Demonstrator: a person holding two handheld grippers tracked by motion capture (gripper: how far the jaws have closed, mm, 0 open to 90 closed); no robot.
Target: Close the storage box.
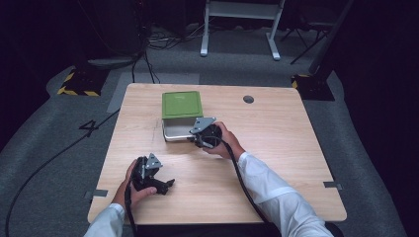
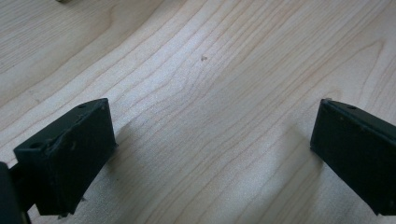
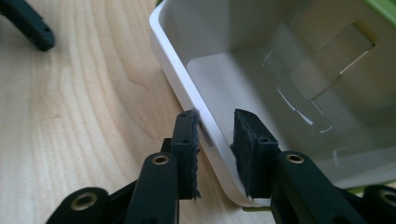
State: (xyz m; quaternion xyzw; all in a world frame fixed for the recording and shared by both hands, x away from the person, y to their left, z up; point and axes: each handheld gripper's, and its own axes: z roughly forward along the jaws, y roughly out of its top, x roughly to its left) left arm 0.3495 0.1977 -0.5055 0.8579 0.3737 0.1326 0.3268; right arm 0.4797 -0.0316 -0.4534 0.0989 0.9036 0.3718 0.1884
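While the left tool [image 1: 165,185] rests low near the tabletop's near left corner, the right tool [image 1: 193,138] sits at the near rim of a white box [image 1: 175,131] that lies a little left of the middle of the tabletop [image 1: 276,148], closer to the far edge than to the near one.

Seen from above, a green lid [image 1: 182,103] covers the far part of the box, leaving the near part uncovered. A person's right hand [image 1: 226,140] holds the right tool just beside the box's near right corner, and a white sleeve [image 1: 269,190] runs back toward the near edge.

From the right gripper view, the right tool [image 3: 215,135] straddles the box's wall [image 3: 177,88]: one jaw stands outside the rim, the other inside the box. The outer pad [image 3: 187,144] lies against the wall, while a narrow gap shows between the wall and the inner pad [image 3: 250,144], so the jaws are almost closed around the rim without a firm clamp that I can confirm. The box's inside [image 3: 261,93] is white and glossy.

From the left gripper view, the left tool [image 2: 212,154] has its jaws spread wide over bare wood grain [image 2: 210,70], with nothing between them. The left hand [image 1: 133,185] holds it well apart from the box.
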